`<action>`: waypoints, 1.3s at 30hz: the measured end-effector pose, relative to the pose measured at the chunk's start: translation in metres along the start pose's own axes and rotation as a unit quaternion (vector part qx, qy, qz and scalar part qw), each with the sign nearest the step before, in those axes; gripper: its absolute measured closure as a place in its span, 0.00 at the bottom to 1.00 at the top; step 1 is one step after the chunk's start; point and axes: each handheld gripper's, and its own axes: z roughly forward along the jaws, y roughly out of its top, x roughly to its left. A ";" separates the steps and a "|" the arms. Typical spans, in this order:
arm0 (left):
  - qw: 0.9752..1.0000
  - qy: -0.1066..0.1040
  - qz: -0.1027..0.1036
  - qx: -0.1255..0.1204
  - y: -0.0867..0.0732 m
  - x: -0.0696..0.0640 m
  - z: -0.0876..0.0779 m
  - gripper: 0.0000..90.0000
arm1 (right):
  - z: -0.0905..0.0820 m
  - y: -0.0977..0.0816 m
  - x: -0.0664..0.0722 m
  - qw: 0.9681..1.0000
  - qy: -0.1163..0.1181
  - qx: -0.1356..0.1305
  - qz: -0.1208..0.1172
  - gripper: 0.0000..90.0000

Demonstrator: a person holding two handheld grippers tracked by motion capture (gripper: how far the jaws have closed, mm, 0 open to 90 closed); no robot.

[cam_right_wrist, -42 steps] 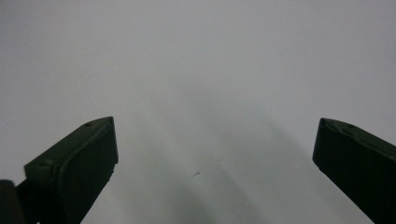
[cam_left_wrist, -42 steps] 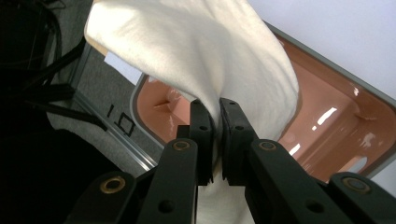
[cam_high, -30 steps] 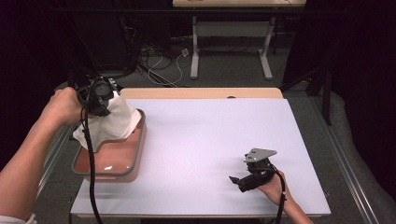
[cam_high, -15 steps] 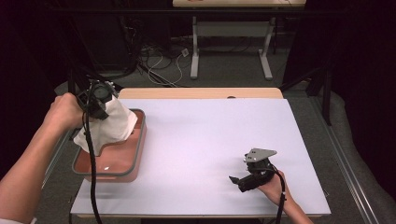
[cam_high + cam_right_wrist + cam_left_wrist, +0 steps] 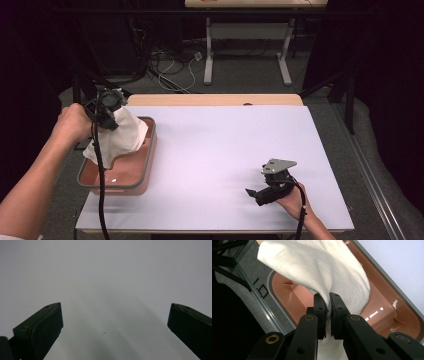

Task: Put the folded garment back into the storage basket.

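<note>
One white cloth [image 5: 120,137] pinched by left hand-held gripper [image 5: 329,305], one tray [image 5: 146,165] (terracotta), right hand-held gripper [image 5: 115,315] wide.

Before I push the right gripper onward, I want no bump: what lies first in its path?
The right gripper, open and empty, points left and low across the white table. Nothing stands close ahead; it would probably meet the bare tabletop first, though depth is unclear.

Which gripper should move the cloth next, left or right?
Left. The left gripper is shut on the cloth over the tray; the right gripper rests open, far off on the table.
</note>
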 end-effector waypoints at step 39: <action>0.996 -0.053 -0.074 -0.018 -0.004 -0.003 0.053 0.95 | 0.000 0.001 0.002 1.000 0.000 -0.006 -0.006 0.00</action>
